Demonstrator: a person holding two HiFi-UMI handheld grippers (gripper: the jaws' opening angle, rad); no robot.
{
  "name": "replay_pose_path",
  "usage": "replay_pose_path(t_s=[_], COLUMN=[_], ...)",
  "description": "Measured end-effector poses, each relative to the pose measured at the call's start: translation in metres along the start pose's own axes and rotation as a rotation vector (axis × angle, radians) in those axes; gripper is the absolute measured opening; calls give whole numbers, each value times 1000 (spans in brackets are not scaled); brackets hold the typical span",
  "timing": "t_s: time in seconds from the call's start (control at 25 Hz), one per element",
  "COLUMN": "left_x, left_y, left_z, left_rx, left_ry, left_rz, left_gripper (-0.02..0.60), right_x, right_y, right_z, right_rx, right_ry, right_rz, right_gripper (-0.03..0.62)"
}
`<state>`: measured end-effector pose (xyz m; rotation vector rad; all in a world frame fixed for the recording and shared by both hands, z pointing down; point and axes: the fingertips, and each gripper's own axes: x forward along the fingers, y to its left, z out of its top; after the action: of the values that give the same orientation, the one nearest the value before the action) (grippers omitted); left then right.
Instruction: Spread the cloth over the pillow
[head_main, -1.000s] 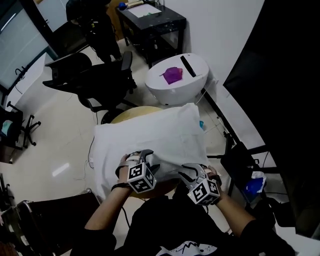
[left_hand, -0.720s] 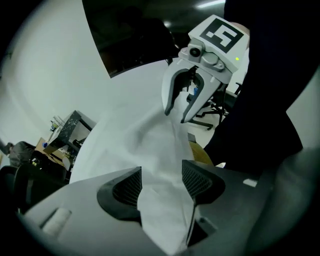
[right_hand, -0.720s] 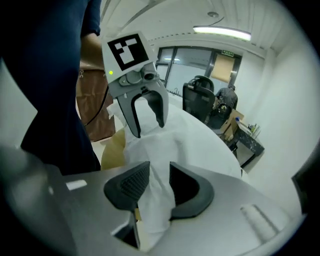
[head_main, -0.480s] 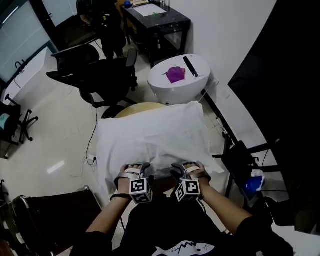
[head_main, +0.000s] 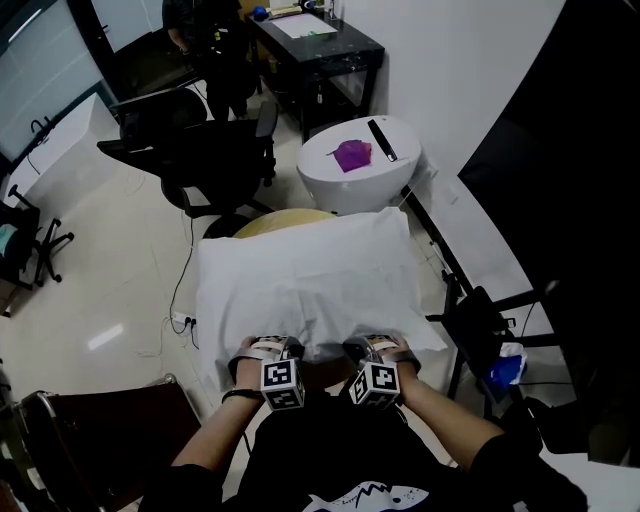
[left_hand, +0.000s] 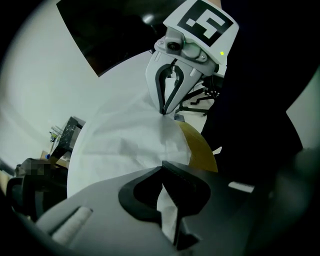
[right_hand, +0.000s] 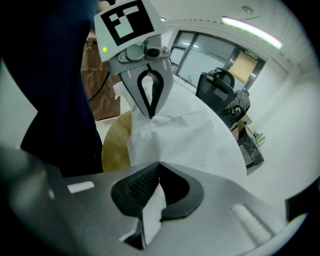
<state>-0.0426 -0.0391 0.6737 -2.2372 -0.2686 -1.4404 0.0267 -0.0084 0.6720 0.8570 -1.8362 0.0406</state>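
We're down at the near edge of the white cloth (head_main: 305, 275); the left gripper (head_main: 273, 348) has its jaws clamped together on a fold of that edge; the right gripper (head_main: 374, 347) pinches the same edge just beside it; in both gripper views we see white fabric squeezed between the pads; the cloth lies spread over the round wooden table (head_main: 262, 222), plump in the middle, the pillow beneath it covered from sight; beyond stand a black office chair (head_main: 205, 150) and a white round stand (head_main: 385, 180).
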Motion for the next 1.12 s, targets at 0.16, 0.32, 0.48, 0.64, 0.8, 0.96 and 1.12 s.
replay_pose_path(t_s=[0.16, 0.32, 0.48, 0.64, 0.8, 0.96, 1.12], left_x=[-6, -11, -6, -7, -21, -38, -53], left_y=[-11, -18, -23, -21, -20, -23, -28], left_z=[-14, -26, -33, -32, -28, -39, -65], left_rx=[-21, -35, -84, -124, -197, -266, -305], left_ry=[12, 37, 29, 0, -48, -69, -30], left_rz=[-53, -92, -108, -84, -76, -39, 60], left_gripper=[2, 2, 1, 1, 0, 8, 83], right_x=[-13, -13, -1, -4, -24, -48, -61], right_y=[2, 5, 11, 10, 2, -15, -45], right_z=[16, 16, 6, 7, 22, 48, 78], right_rx=[182, 173, 171, 192, 207, 173, 112], right_ry=[-81, -68, -39, -46, -95, -164, -222], right_rz=[99, 122, 148, 185, 212, 202, 150], right_gripper=[9, 9, 9, 15, 49, 105, 110])
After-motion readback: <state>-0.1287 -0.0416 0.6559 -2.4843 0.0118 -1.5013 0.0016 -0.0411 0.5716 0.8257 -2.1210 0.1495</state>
